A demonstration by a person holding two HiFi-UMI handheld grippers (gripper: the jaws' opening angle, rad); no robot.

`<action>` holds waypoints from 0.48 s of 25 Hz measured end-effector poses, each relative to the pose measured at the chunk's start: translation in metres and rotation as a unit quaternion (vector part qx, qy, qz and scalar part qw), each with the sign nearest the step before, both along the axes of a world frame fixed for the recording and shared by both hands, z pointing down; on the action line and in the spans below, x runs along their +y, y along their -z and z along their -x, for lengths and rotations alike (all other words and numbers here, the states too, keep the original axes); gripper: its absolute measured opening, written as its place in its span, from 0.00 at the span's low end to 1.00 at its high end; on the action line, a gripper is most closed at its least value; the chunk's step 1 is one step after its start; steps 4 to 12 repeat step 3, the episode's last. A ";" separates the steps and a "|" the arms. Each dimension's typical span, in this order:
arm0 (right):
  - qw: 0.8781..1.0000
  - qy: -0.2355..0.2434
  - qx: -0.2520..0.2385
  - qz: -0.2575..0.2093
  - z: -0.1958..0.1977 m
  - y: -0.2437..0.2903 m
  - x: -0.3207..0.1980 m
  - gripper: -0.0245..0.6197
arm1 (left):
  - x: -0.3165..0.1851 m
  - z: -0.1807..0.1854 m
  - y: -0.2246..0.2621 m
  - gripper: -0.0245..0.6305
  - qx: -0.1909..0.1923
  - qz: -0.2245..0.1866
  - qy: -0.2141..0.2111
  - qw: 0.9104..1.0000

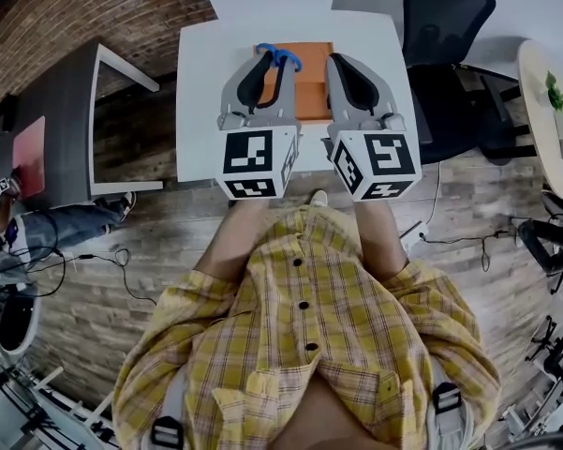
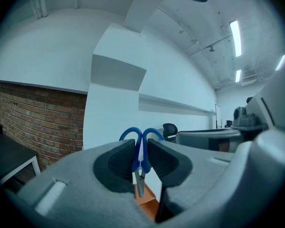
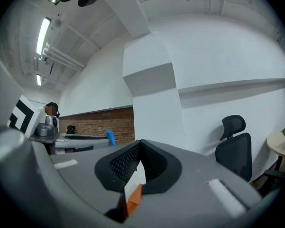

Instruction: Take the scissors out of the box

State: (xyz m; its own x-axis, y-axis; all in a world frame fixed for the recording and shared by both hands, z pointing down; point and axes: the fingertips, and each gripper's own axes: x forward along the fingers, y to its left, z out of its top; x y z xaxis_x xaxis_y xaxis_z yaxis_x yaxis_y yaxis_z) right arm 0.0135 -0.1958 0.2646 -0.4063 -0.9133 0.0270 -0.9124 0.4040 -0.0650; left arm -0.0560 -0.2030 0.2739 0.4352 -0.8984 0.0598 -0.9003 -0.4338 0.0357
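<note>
Scissors (image 2: 141,166) gripped, tips abv box (image 1: 309,92).

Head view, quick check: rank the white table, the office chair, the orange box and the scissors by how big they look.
Largest to smallest:
1. white table
2. office chair
3. orange box
4. scissors
Only the scissors' blue handles show, so that rank covers the visible part.

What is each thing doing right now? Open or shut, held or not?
left gripper: jaws shut on the scissors' blue handles.
scissors: blades closed, hanging tip down over the box.
right gripper: jaws shut, holding nothing.
box: orange, resting on the white table.
</note>
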 end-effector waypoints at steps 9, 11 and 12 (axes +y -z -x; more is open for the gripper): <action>1.000 0.000 -0.002 -0.005 0.001 0.002 -0.002 0.05 | -0.003 0.002 0.002 0.17 0.001 -0.003 0.002 1.000; 1.000 0.000 -0.002 -0.005 0.001 0.002 -0.002 0.05 | -0.003 0.002 0.002 0.17 0.001 -0.003 0.002 1.000; 1.000 0.000 -0.002 -0.005 0.001 0.002 -0.002 0.05 | -0.003 0.002 0.002 0.17 0.001 -0.003 0.002 1.000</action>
